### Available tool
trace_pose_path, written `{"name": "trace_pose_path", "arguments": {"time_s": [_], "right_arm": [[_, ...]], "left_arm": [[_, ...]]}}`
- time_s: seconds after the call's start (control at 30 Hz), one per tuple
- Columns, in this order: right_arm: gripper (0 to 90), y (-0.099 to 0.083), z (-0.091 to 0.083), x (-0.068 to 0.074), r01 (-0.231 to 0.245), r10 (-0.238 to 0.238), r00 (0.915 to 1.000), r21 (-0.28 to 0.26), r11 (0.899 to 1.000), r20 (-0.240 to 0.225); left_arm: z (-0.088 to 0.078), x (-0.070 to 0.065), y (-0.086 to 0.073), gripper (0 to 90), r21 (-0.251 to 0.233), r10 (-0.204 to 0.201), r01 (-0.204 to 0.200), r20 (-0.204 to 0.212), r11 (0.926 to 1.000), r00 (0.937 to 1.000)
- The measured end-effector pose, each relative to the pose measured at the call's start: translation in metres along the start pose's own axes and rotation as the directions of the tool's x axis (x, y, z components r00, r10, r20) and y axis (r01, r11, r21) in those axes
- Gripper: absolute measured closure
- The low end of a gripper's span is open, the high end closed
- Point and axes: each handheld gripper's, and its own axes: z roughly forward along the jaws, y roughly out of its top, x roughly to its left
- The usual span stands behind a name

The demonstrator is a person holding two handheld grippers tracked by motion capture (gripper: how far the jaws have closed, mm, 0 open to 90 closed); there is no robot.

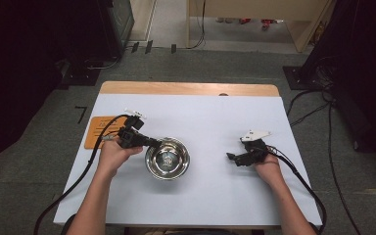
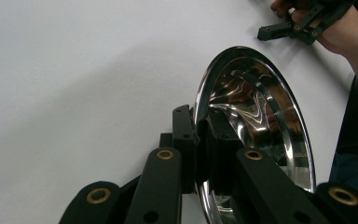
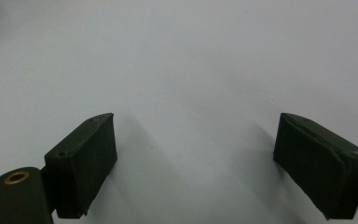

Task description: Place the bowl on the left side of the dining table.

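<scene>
From the high view, one steel bowl (image 1: 167,157) sits on the white table (image 1: 200,196), a little left of centre and toward the near side. The left gripper (image 1: 152,143) reaches in from the left and meets the bowl's left rim. The right gripper (image 1: 231,157) rests well apart to the right, pointing left toward the bowl. Two hands, two grippers, one bowl. One orange board (image 1: 98,131) lies at the table's left edge, partly under the left gripper's cable, and a bare wooden strip (image 1: 186,88) runs along the far edge.

The left gripper view adds the grip itself: the left gripper (image 2: 200,144) is clamped on the bowl's (image 2: 261,116) rim, one jaw outside the wall and one inside against the mirrored surface. Far off at the top right, the right gripper (image 2: 268,32) shows in its hand.

The right gripper view gives what the high view leaves unclear: the right gripper (image 3: 193,163) stands wide apart, holding nothing, with plain white table (image 3: 182,60) between and beyond its jaws.
</scene>
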Motion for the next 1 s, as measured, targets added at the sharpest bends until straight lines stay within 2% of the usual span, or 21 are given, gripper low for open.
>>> {"name": "trace_pose_path", "arguments": {"time_s": [0.33, 0.43, 0.67, 1.0], "right_arm": [[12.6, 0.0, 0.0, 0.0, 0.0, 0.0, 1.0, 0.0, 1.0, 0.0], [12.6, 0.0, 0.0, 0.0, 0.0, 0.0, 1.0, 0.001, 1.0, 0.0], [12.6, 0.0, 0.0, 0.0, 0.0, 0.0, 1.0, 0.001, 1.0, 0.0], [12.6, 0.0, 0.0, 0.0, 0.0, 0.0, 1.0, 0.0, 1.0, 0.0]], "left_arm": [[-0.013, 0.012, -0.001, 85.5, -0.029, -0.016, 0.015, -0.016, 0.9995, 0.9997], [-0.016, 0.016, -0.002, 85.5, -0.034, -0.036, 0.036, -0.01, 0.9988, 0.9993], [-0.02, 0.02, -0.004, 85.5, -0.042, -0.055, 0.054, -0.015, 0.9976, 0.9984], [-0.032, 0.033, -0.008, 85.5, -0.063, -0.093, 0.092, -0.02, 0.9937, 0.9954]]}}
